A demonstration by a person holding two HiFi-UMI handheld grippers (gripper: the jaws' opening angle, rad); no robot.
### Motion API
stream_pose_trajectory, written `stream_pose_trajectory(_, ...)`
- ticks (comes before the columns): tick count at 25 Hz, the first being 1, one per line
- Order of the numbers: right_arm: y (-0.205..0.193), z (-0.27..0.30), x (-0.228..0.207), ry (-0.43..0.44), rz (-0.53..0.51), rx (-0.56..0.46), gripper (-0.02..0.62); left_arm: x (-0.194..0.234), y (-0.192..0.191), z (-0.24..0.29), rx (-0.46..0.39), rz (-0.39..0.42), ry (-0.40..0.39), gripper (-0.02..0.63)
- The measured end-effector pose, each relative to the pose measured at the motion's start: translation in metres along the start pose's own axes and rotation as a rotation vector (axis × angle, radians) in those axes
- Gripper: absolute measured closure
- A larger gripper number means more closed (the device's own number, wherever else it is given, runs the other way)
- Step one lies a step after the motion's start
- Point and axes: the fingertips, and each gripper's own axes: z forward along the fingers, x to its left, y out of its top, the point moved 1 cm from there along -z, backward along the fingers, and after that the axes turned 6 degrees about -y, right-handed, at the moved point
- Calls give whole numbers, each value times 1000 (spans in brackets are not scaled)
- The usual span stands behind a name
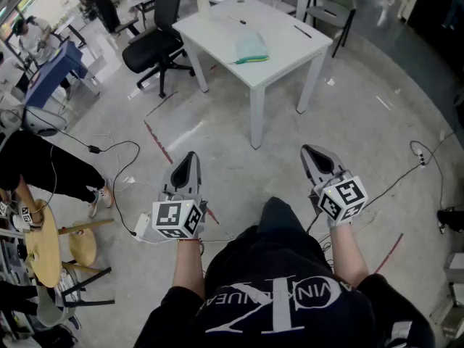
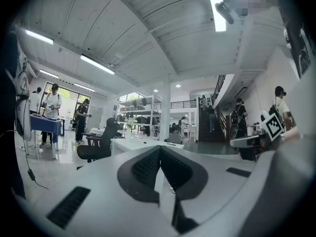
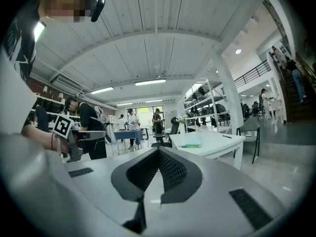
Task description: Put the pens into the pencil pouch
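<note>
Two grippers showed in the head view, the left gripper (image 1: 191, 156) and the right gripper (image 1: 309, 149). Both were held level over the floor, well short of the white table (image 1: 290, 56). There the teal pencil pouch (image 1: 251, 47) lay, a pen (image 1: 302, 32) apart from it. The left gripper view showed its jaws pressed together, empty. The right gripper view showed its jaws likewise closed on nothing, with the pouch on the table far ahead.

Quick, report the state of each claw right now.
Left claw: closed, holding nothing.
Right claw: closed, holding nothing.
</note>
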Motion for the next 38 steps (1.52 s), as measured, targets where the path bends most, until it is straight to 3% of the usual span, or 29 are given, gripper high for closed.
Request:
stream_pose_trajectory(14, -3, 2, -23, -37, 4, 25, 586, -1, -4, 26, 16, -32, -20, 603)
stream_pose_trajectory(21, -11, 16, -38, -99, 56, 39, 584, 17, -5, 31, 15, -44, 5, 599)
stream_pose_trajectory(25, -8, 18, -44, -109, 88, 39, 440, 28, -5, 35, 13, -70, 9, 531)
stream_pose_trajectory(31, -10, 24, -58, -122, 109, 64, 422, 38, -13, 51, 44, -99, 17, 511)
stream_pose_trajectory(38, -13, 76, -87, -91, 120, 73, 411, 63, -30, 92, 90, -113, 47, 510)
